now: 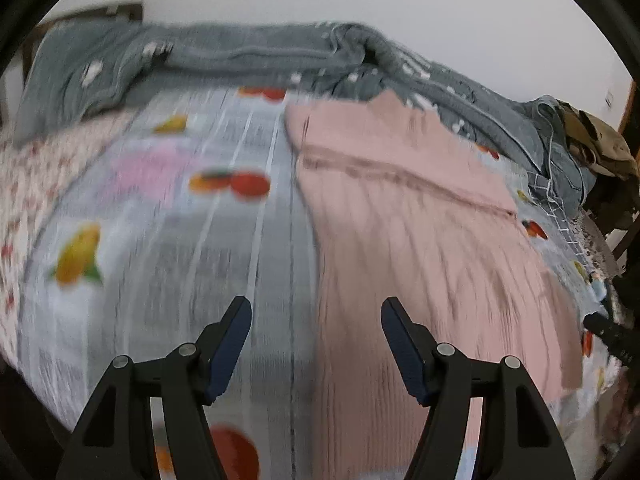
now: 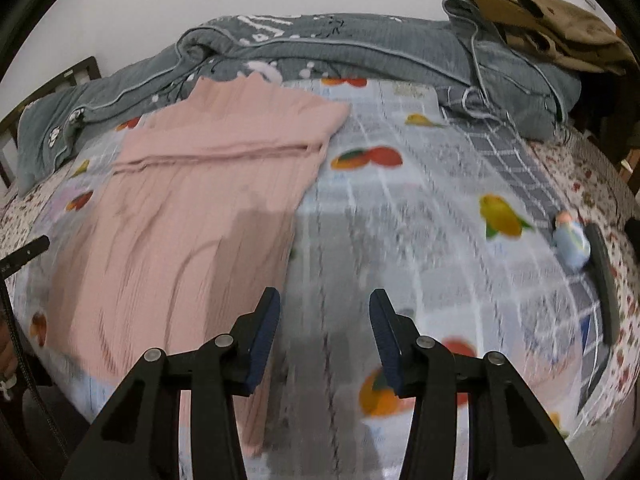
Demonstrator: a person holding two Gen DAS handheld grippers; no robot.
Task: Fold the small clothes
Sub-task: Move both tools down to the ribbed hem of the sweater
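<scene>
A pink ribbed garment (image 1: pixel 400 220) (image 2: pixel 192 200) lies flat on the fruit-print bedsheet (image 1: pixel 180 240), with a fold line across its upper part. My left gripper (image 1: pixel 316 302) hangs open above the garment's left edge. One of its fingers is over the sheet and the other over the pink cloth, with nothing between them. My right gripper (image 2: pixel 325 293) hangs open above the garment's right edge, its left finger over the pink cloth and its right finger over the sheet (image 2: pixel 420 220). It holds nothing. Both views are motion-blurred.
A rumpled grey quilt (image 1: pixel 240 56) (image 2: pixel 320 48) runs along the far side of the bed. Khaki clothing (image 2: pixel 560 28) sits on its right end. A small light-blue figure (image 2: pixel 572 244) and a dark flat bar (image 2: pixel 604 280) lie near the bed's right edge.
</scene>
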